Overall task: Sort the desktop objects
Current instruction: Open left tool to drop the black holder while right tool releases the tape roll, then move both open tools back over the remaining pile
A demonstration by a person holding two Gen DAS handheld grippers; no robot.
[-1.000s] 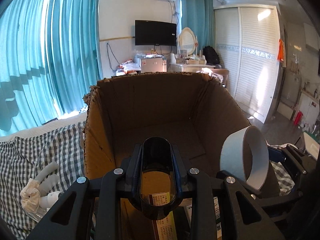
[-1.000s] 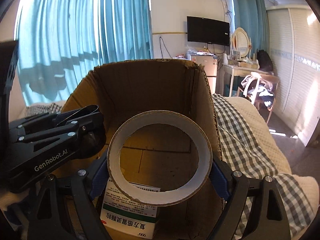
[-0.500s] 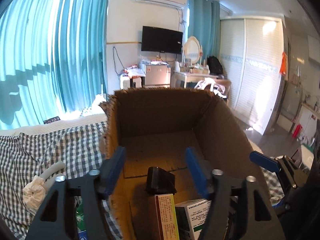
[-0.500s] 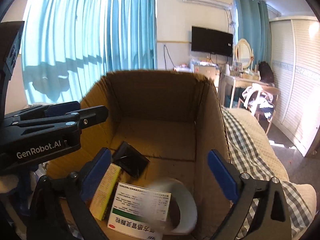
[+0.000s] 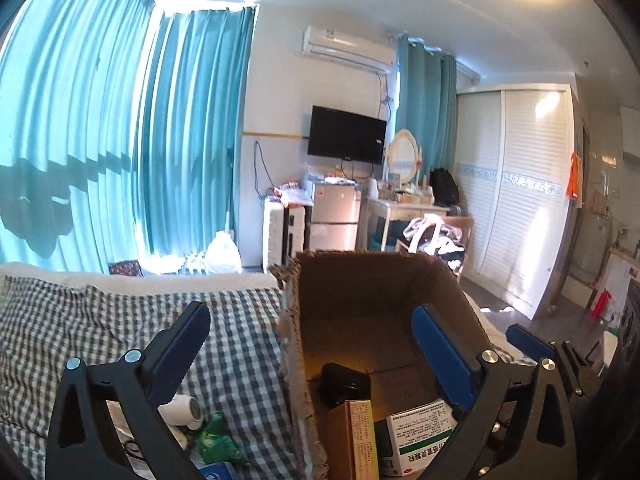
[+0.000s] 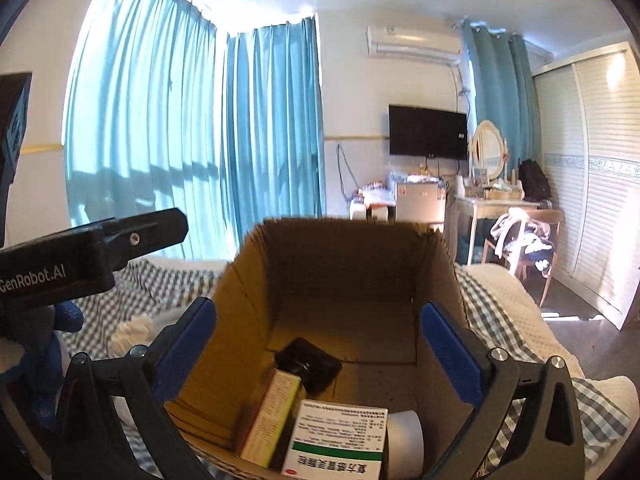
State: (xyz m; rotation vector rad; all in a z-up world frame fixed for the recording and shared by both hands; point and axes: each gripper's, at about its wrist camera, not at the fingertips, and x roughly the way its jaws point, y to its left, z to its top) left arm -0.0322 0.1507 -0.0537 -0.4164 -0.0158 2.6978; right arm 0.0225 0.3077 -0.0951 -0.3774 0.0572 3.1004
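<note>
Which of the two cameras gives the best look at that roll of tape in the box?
The right wrist view. There the tape roll shows as a pale ring in the cardboard box, beside the green-and-white medicine box. In the left wrist view the tape roll cannot be made out.

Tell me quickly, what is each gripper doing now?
Left gripper: open, jaws just widened, holding nothing.
Right gripper: open, jaws just widened, holding nothing.

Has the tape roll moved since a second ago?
Yes. It has dropped from the right gripper onto the cardboard box floor, beside the white medicine carton; tape roll.
</note>
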